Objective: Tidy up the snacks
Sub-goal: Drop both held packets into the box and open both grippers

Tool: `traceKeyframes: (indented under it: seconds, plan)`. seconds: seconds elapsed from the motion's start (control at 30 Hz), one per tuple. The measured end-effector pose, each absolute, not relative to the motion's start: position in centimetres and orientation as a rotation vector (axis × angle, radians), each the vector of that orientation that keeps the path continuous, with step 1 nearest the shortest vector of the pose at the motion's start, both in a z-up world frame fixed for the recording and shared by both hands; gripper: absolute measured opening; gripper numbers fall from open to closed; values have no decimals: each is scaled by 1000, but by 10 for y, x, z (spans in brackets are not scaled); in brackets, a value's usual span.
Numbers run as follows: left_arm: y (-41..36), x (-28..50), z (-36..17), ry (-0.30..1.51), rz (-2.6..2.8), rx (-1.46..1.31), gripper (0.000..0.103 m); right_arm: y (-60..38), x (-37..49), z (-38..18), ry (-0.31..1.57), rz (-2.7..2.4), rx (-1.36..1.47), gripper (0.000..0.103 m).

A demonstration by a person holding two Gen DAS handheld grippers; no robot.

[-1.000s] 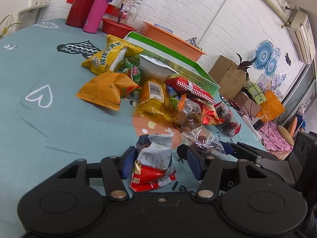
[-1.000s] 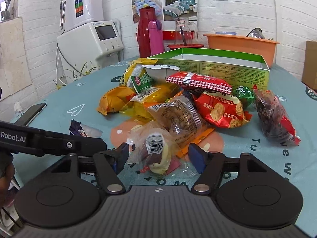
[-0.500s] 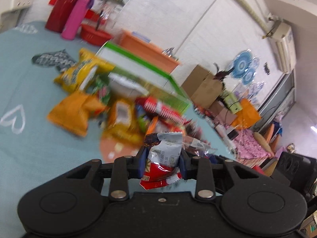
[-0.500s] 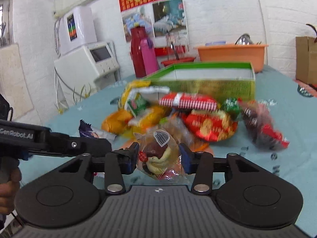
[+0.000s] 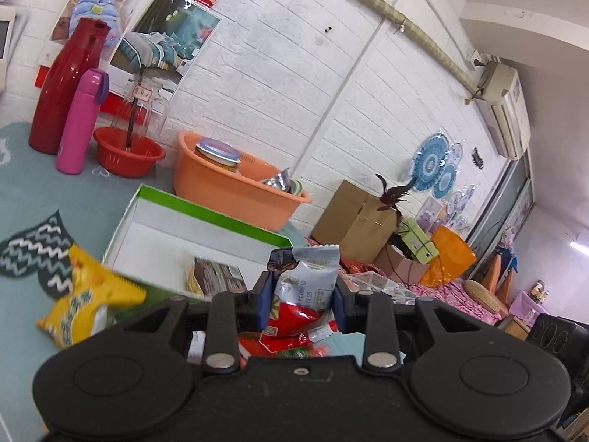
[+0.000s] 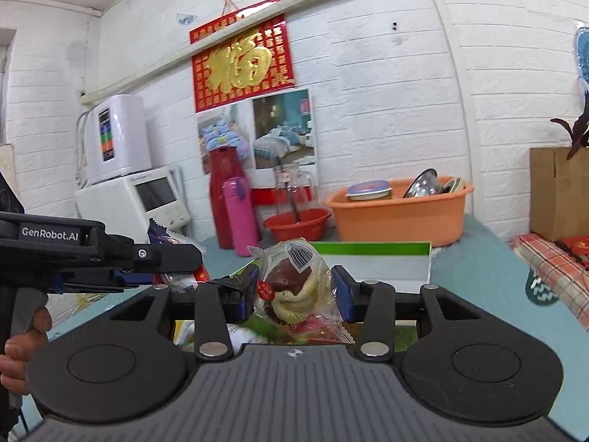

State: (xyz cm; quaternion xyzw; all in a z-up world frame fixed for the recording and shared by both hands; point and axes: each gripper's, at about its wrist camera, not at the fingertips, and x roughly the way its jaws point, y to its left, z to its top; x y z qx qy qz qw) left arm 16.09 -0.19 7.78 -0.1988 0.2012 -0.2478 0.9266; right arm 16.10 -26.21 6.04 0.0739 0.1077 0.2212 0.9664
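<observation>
My left gripper [image 5: 300, 304] is shut on a grey and red snack packet [image 5: 303, 287] and holds it in the air in front of the green-rimmed white box [image 5: 162, 232], which holds one brown packet [image 5: 215, 276]. My right gripper [image 6: 292, 293] is shut on a clear bag of dates and nuts [image 6: 292, 287], raised above the table, with the box [image 6: 375, 261] just behind it. The left gripper [image 6: 154, 258] also shows at the left of the right wrist view. A yellow snack bag [image 5: 84, 305] lies below the left gripper.
Behind the box stand an orange basin [image 5: 235, 191], a red bowl [image 5: 127, 153], a pink flask [image 5: 79, 121] and a red flask [image 5: 62, 84]. A white appliance [image 6: 136, 199] stands at the far left. A cardboard box [image 6: 556, 191] is at the right.
Both grippers closed on their packets and lifted them off the table. Both moved up and toward the box, so the snack pile has dropped out of view.
</observation>
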Motion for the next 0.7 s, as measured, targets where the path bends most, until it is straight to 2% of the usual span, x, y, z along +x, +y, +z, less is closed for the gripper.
traceKeyframes:
  seconds: [0.4, 0.43, 0.47, 0.5, 0.53, 0.57, 0.7]
  plan:
    - [3, 265, 41, 514, -417, -413, 63, -248, 247, 32, 301, 398, 110, 76]
    - [3, 268, 37, 521, -418, -411, 66, -245, 252, 28, 313, 396, 98, 77]
    - [4, 273, 33, 529, -413, -408, 82, -243, 257, 23, 324, 394, 85, 80]
    - [4, 276, 30, 538, -411, -408, 97, -241, 260, 18, 341, 392, 70, 87]
    - [6, 278, 27, 548, -403, -414, 103, -239, 263, 14, 363, 383, 57, 95]
    - [7, 277, 26, 551, -390, -423, 103, -239, 265, 10, 389, 372, 51, 103]
    - [14, 262, 34, 542, -379, -431, 103, -250, 252, 21, 372, 382, 90, 103]
